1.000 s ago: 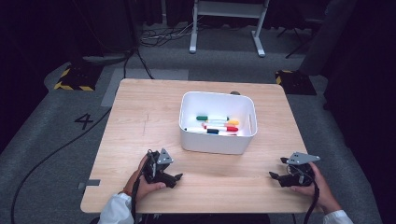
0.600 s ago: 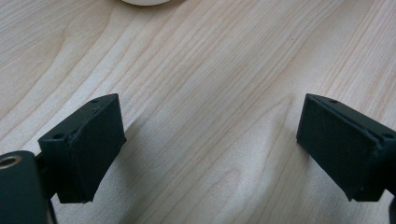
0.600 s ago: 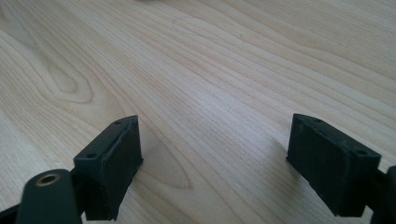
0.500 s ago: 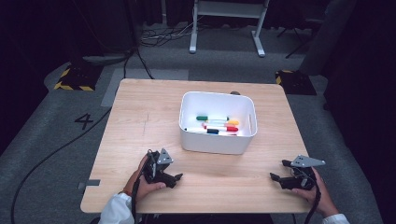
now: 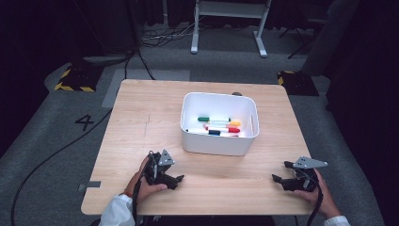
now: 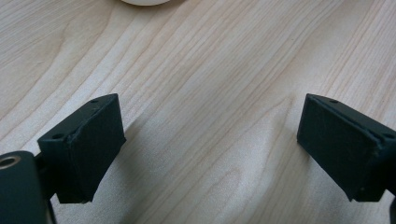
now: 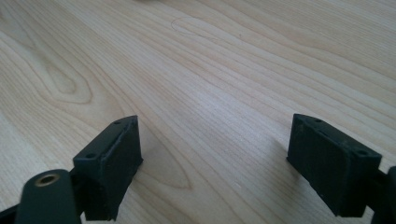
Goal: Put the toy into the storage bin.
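Note:
A white bin (image 5: 219,144) stands on the wooden table (image 5: 141,117), right of centre, with several coloured markers (image 5: 217,125) lying inside. My left gripper (image 5: 178,179) rests near the table's front edge, left of the bin, held in a hand with a white sleeve. In the left gripper view its jaws stand wide apart over bare wood (image 6: 210,140), nothing between them. My right gripper (image 5: 275,179) sits low at the front right corner, pointing left. In the right gripper view that gripper (image 7: 212,172) is open too, with only wood grain between its fingers.
The bin's rounded lower edge (image 6: 144,2) peeks in at the top of the left gripper view. Around the table are grey carpet, black cables (image 5: 47,155), a floor mark "4" (image 5: 85,122) at left and a white stand's feet (image 5: 226,33) behind.
The right gripper has shifted slightly toward the table's front right corner. The left gripper and the bin have not moved.

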Tool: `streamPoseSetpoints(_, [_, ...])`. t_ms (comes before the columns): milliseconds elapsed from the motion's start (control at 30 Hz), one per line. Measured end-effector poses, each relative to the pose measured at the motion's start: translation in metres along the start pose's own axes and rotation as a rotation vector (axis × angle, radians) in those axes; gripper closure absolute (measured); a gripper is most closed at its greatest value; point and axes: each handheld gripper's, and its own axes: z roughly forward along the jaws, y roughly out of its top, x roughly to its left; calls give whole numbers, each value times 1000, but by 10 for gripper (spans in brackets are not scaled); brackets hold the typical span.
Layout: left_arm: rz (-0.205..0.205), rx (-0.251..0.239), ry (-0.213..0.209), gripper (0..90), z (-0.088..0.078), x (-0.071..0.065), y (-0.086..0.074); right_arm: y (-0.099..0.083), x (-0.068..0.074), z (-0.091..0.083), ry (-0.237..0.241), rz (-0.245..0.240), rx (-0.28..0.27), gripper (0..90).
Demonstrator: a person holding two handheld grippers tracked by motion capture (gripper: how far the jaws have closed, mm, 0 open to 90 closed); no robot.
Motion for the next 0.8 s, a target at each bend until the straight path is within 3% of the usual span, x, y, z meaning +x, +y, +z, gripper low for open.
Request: streamPoseSetpoints(800, [2, -3, -2, 71, 1, 0, 1, 1, 0, 2, -4, 3, 0, 170])
